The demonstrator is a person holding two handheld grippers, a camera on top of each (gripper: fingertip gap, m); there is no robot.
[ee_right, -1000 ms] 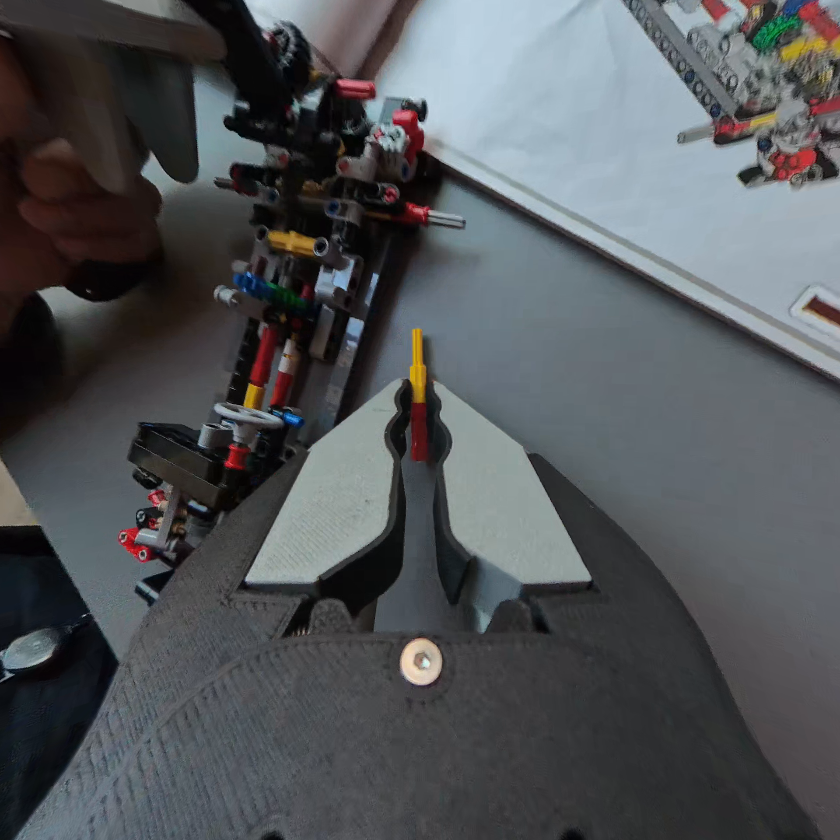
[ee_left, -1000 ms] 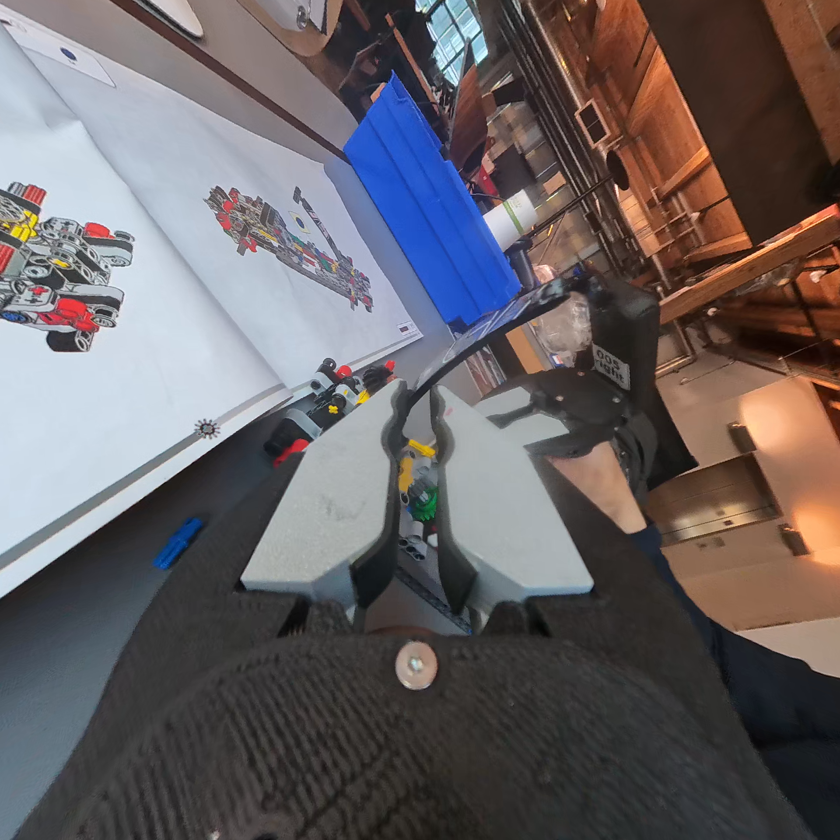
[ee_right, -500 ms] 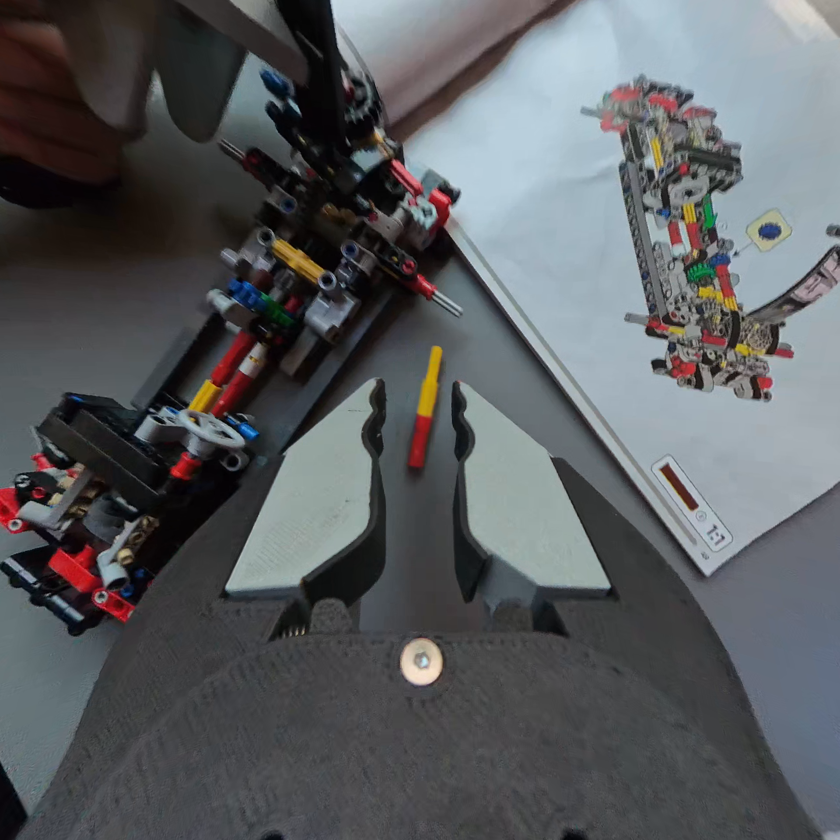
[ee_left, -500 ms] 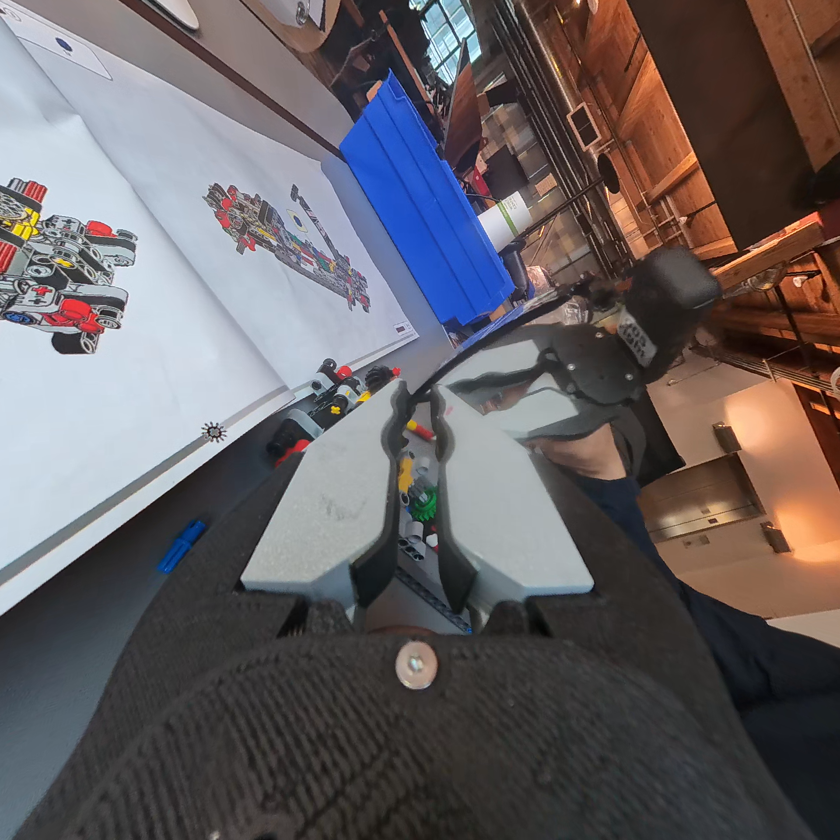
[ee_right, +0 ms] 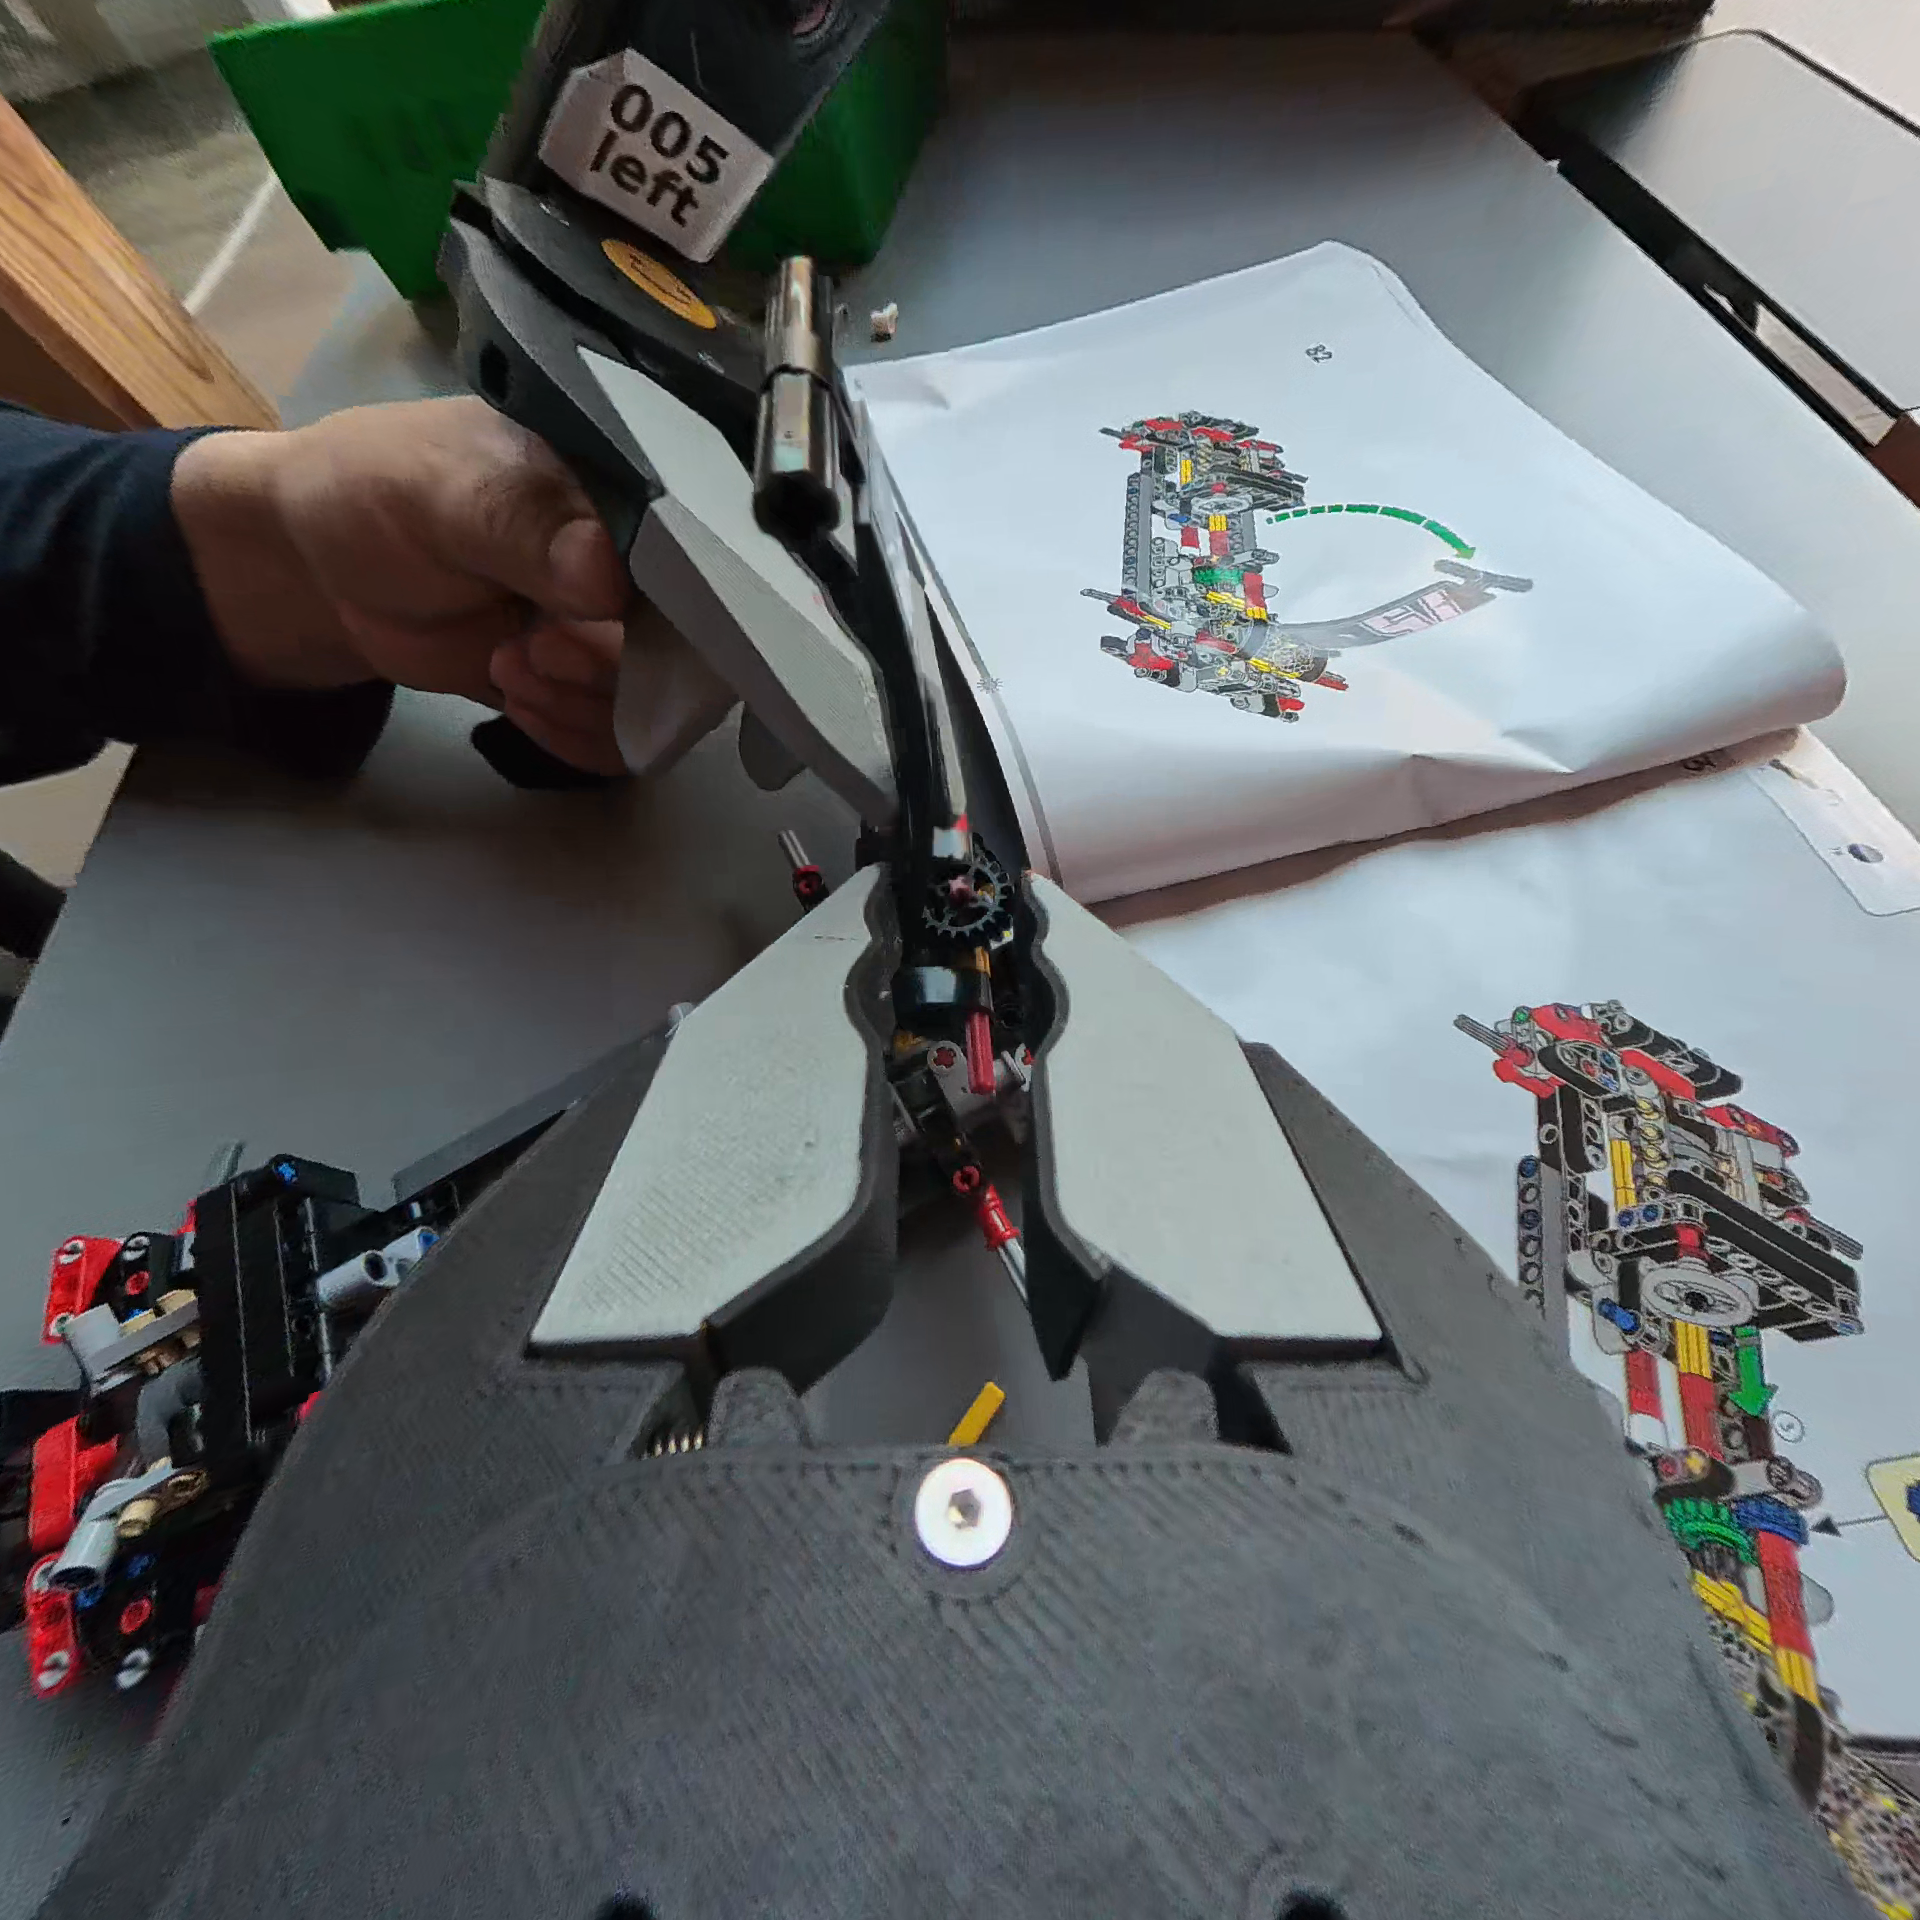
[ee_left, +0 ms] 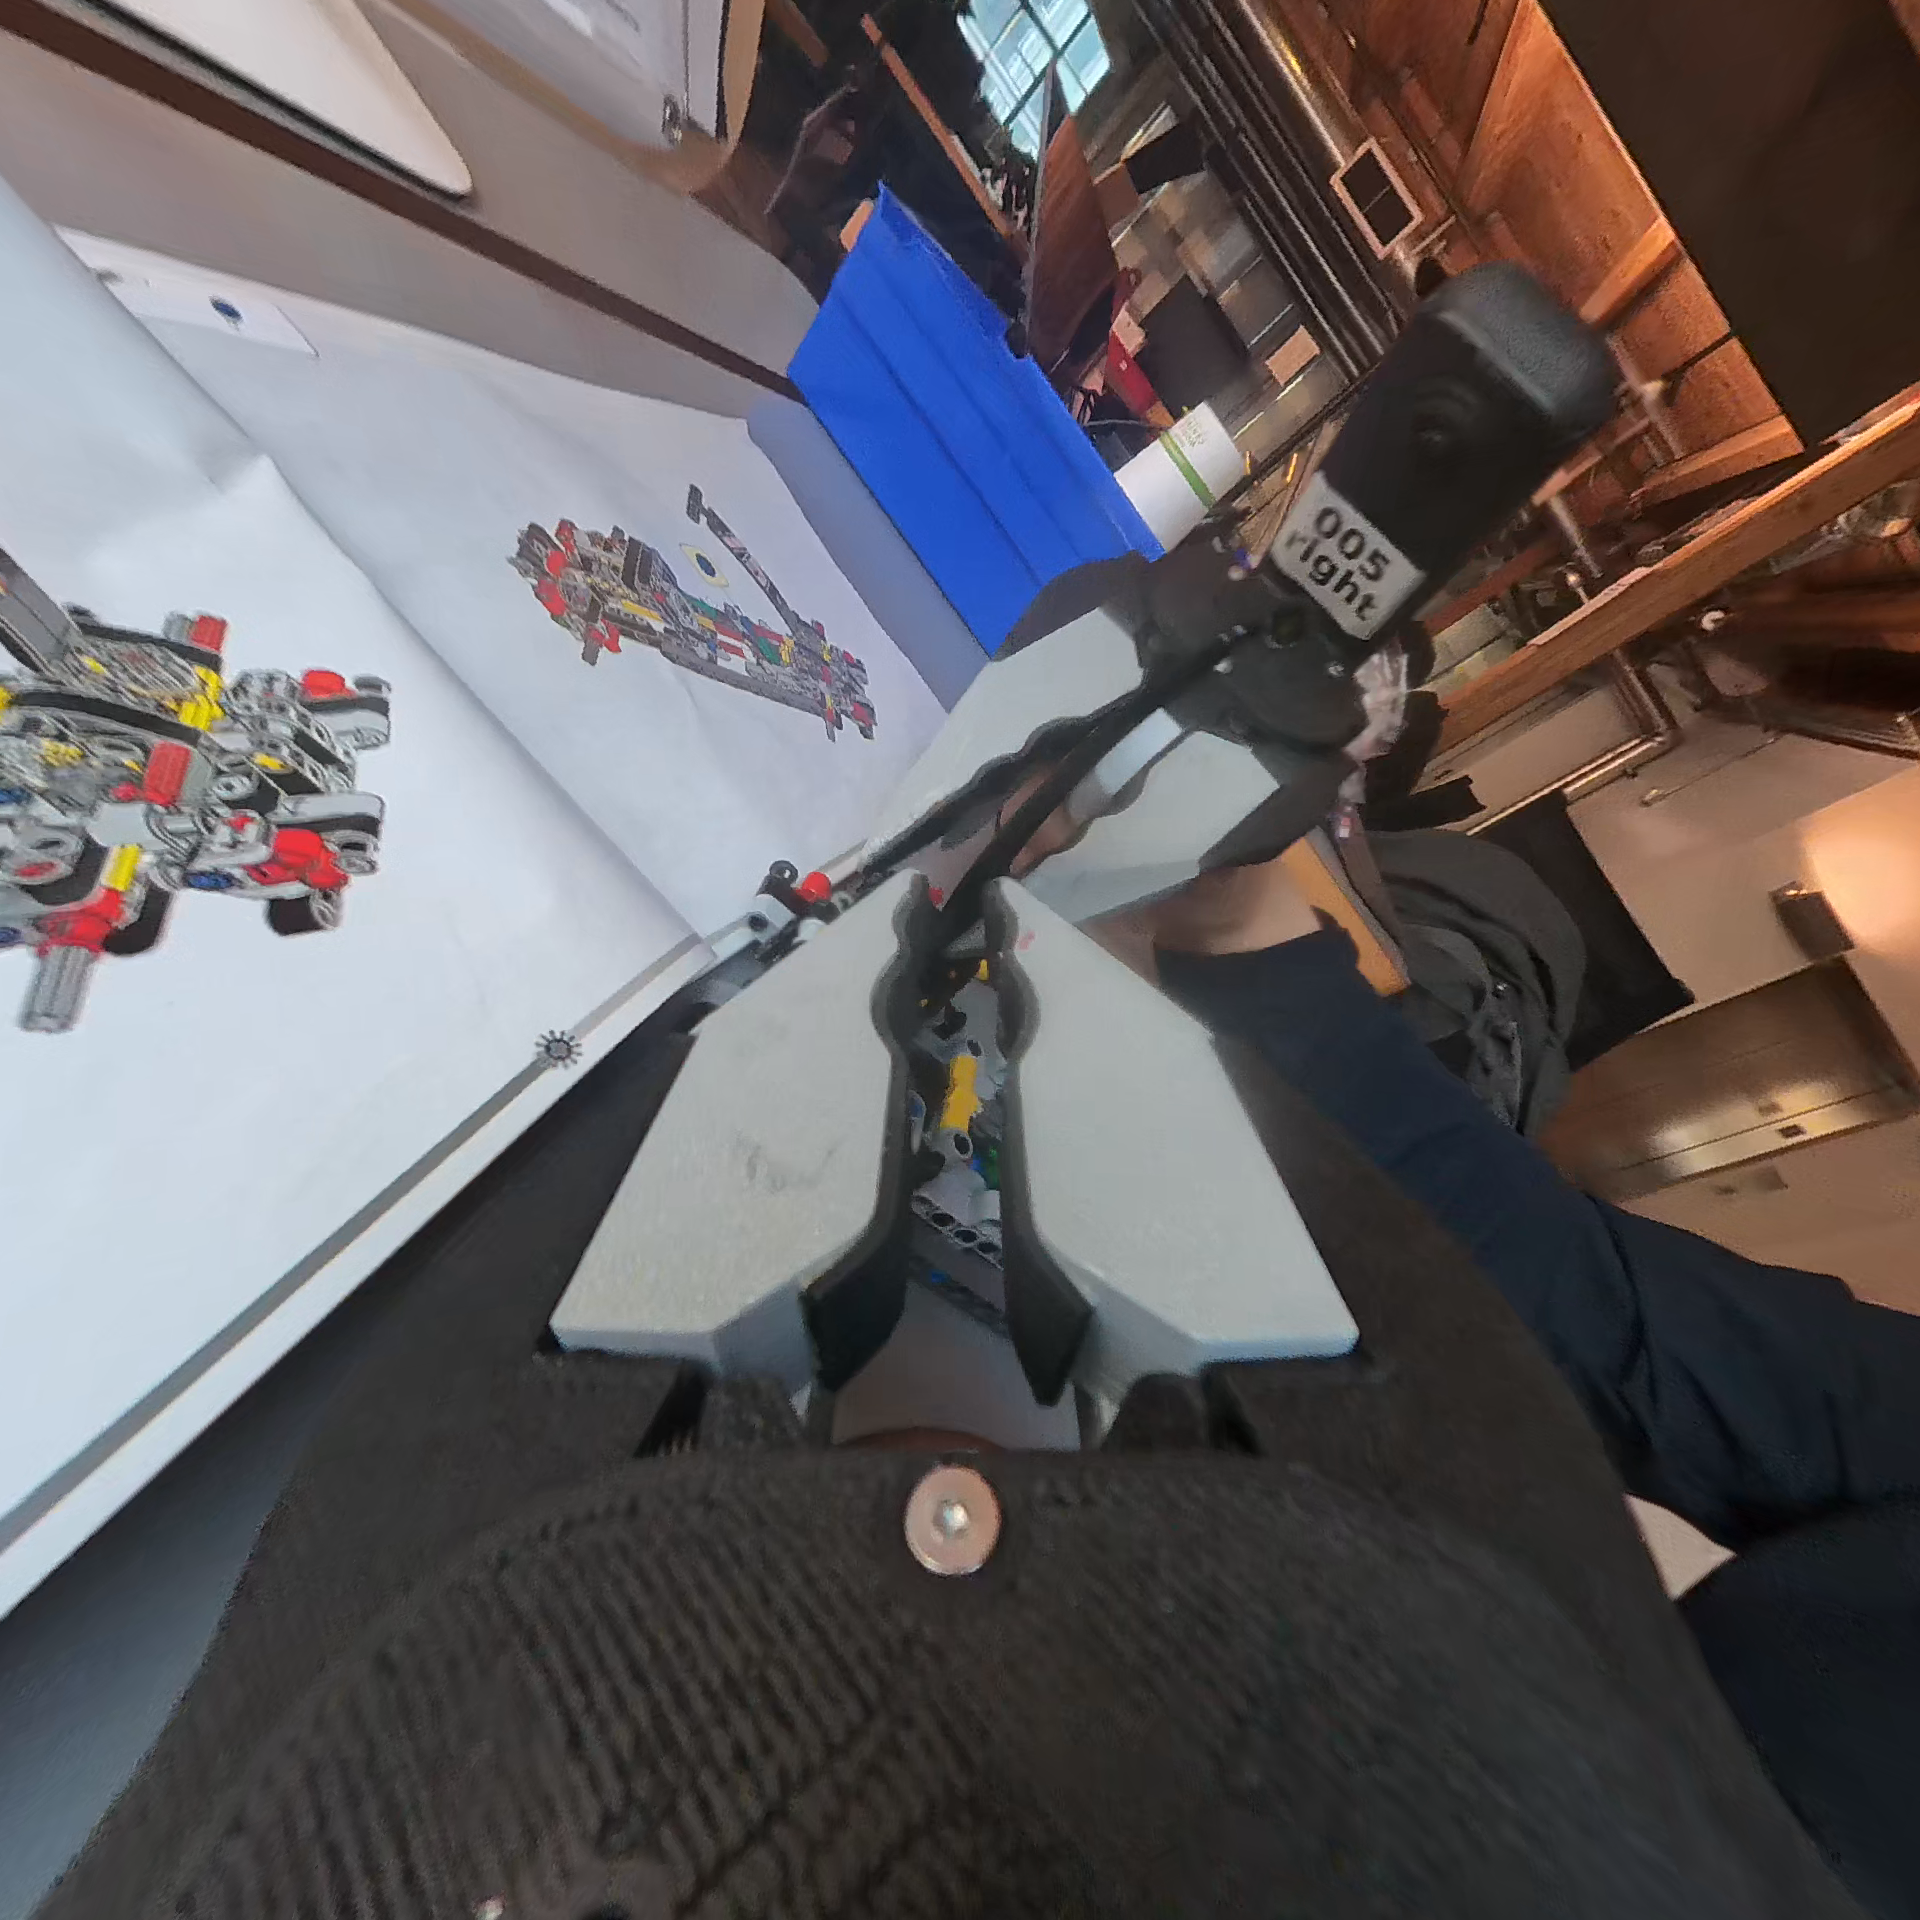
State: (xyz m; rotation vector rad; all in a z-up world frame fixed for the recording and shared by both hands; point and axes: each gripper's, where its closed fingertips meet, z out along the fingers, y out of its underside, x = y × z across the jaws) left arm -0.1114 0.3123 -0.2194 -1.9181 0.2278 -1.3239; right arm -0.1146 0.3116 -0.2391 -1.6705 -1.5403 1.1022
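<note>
My left gripper (ee_left: pixel 951 899) is shut on a black curved panel (ee_left: pixel 1049 800) that rises from a brick-built car chassis (ee_right: pixel 187 1351) on the grey table. In the right wrist view the left gripper (ee_right: pixel 894 810) holds the panel (ee_right: pixel 914 675) just above a black gear (ee_right: pixel 961 894). My right gripper (ee_right: pixel 956 883) is open, its jaws standing around the chassis end with the gear and the panel's foot. In the left wrist view its grey fingers (ee_left: pixel 1049 696) flank the panel with a gap showing. A yellow axle end (ee_right: pixel 977 1413) lies on the table under the right gripper.
Open instruction sheets (ee_right: pixel 1351 520) lie right of the chassis and also show in the left wrist view (ee_left: pixel 312 935). A blue bin (ee_left: pixel 935 436) and a paper cup (ee_left: pixel 1184 468) stand behind. A green bin (ee_right: pixel 364 135) is at the back left. A hand (ee_right: pixel 395 561) grips the left tool. My two grippers' fingertips are within a few centimetres of each other.
My right gripper opened and let the red and yellow axle drop onto the table, then moved over the chassis to the black panel, its jaws narrowing. The left gripper kept its hold.
</note>
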